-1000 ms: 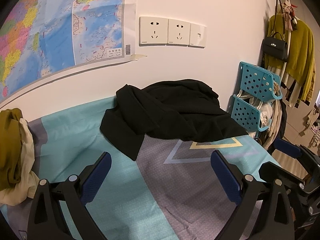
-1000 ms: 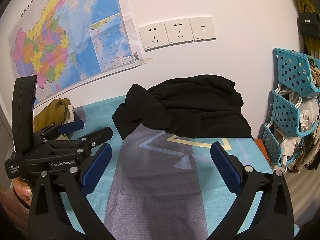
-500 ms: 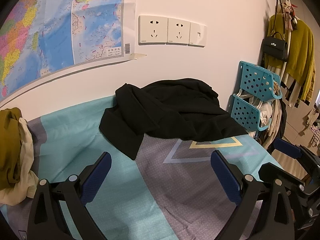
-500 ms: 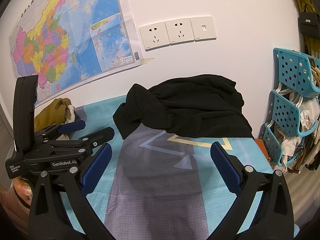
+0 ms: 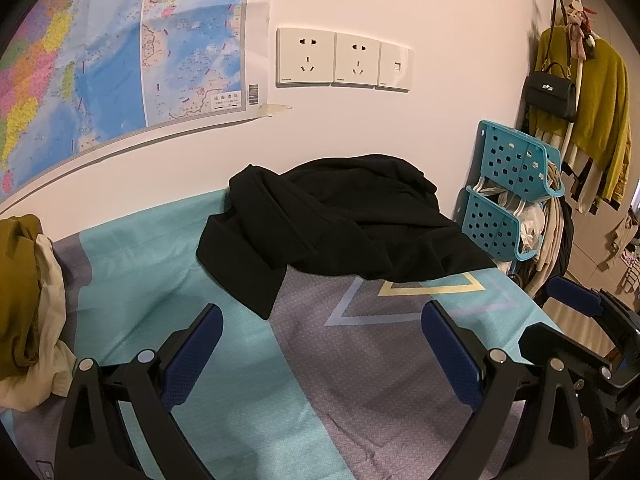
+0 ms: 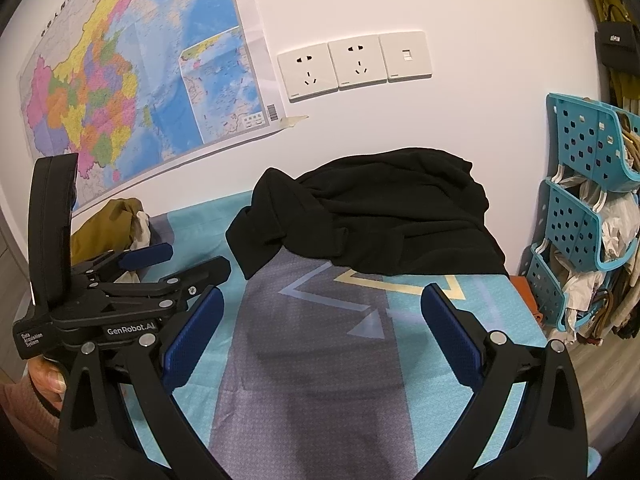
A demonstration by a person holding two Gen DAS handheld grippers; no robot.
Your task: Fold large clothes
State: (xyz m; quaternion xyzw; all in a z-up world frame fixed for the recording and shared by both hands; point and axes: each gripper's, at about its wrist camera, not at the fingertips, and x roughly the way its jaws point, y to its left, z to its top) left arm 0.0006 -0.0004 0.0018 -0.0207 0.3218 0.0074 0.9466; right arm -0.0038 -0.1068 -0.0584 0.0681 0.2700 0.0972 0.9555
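Observation:
A large black garment [image 5: 344, 224] lies crumpled at the far side of the teal and grey patterned cloth [image 5: 160, 264], against the wall; it also shows in the right wrist view [image 6: 372, 216]. My left gripper [image 5: 320, 356] is open and empty, hovering over the cloth short of the garment. My right gripper [image 6: 324, 340] is open and empty, also short of it. The left gripper [image 6: 176, 264] shows at the left of the right wrist view. The right gripper [image 5: 560, 312] shows at the right edge of the left wrist view.
A pile of olive and cream clothes [image 5: 24, 296] lies at the cloth's left end. Blue perforated baskets [image 5: 512, 196] with clothes stand at the right, beside a coat rack [image 5: 580, 88] with a handbag. A map [image 6: 132, 84] and sockets [image 6: 352, 64] are on the wall.

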